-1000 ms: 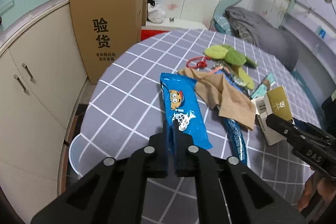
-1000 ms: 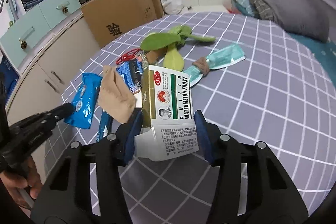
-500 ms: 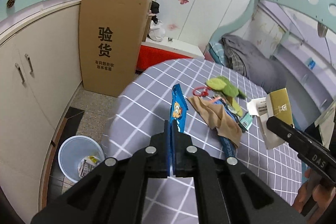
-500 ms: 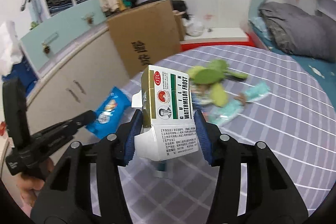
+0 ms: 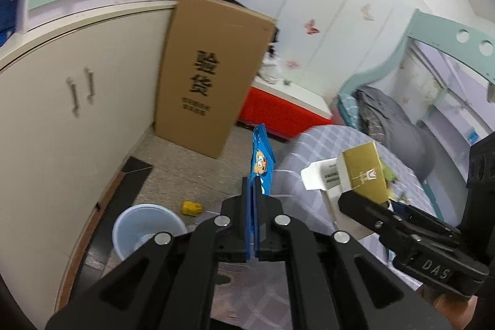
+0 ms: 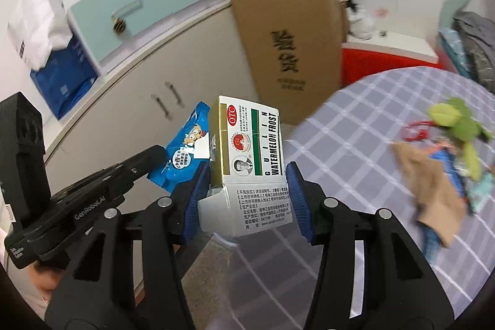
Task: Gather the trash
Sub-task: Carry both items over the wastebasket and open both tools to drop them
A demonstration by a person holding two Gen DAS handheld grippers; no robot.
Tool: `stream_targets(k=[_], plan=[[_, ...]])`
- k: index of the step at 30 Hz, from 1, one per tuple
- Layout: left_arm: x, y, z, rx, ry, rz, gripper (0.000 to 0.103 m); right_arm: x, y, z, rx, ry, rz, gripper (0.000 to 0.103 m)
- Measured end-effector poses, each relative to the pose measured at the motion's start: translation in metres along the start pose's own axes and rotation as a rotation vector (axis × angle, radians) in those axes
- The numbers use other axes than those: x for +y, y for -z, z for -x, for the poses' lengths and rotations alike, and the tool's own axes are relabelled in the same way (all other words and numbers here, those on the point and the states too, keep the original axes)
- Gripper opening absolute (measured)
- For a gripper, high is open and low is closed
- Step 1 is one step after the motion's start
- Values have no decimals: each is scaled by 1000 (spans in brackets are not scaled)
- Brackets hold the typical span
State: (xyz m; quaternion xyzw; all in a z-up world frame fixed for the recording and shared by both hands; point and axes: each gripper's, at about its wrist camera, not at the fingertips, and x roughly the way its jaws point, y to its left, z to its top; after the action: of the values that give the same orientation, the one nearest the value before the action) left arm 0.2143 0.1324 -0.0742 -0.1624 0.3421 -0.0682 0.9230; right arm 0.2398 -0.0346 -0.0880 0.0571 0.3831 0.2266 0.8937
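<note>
My left gripper (image 5: 251, 184) is shut on a blue snack wrapper (image 5: 262, 163) that stands edge-on above the floor, past the table's edge. That wrapper (image 6: 182, 153) also shows in the right wrist view, held by the left gripper (image 6: 157, 155). My right gripper (image 6: 246, 175) is shut on a white and gold medicine box (image 6: 252, 156); the box (image 5: 362, 169) appears at the right of the left wrist view. A pale blue bin (image 5: 145, 228) with some litter stands on the floor at lower left. Other trash, a tan paper scrap (image 6: 430, 178) and green pieces (image 6: 458, 122), lies on the checked table (image 6: 355, 150).
A tall cardboard box (image 5: 213, 76) leans by the beige cabinet (image 5: 62, 119). A small yellow object (image 5: 191, 207) lies on the floor near the bin. A red and white low unit (image 5: 284, 110) and a bed with grey bedding (image 5: 393, 119) stand behind.
Both grippers have swung left off the table with their loads, toward the floor side. The wrapper left the tabletop and now hangs upright; the bin has come into view.
</note>
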Motion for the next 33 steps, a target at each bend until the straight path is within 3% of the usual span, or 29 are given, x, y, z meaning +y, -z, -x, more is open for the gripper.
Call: stream_targets(k=[9, 17, 18, 19, 21, 33], plan=[[78, -8, -31, 31, -134, 71, 1, 36, -12, -80, 91, -21, 46, 50], [124, -16, -76, 85, -179, 178, 3, 44, -15, -123, 131, -16, 57, 50], [131, -17, -82, 92, -202, 210, 9, 44, -15, -126, 137, -15, 57, 50], [136, -17, -86, 100, -217, 229, 30, 44, -14, -130, 144, -13, 55, 50], [143, -15, -91, 101, -234, 258, 54, 43, -13, -132, 152, -12, 57, 50], [143, -7, -86, 101, -272, 248, 57, 45, -15, -134, 150, 4, 63, 50]])
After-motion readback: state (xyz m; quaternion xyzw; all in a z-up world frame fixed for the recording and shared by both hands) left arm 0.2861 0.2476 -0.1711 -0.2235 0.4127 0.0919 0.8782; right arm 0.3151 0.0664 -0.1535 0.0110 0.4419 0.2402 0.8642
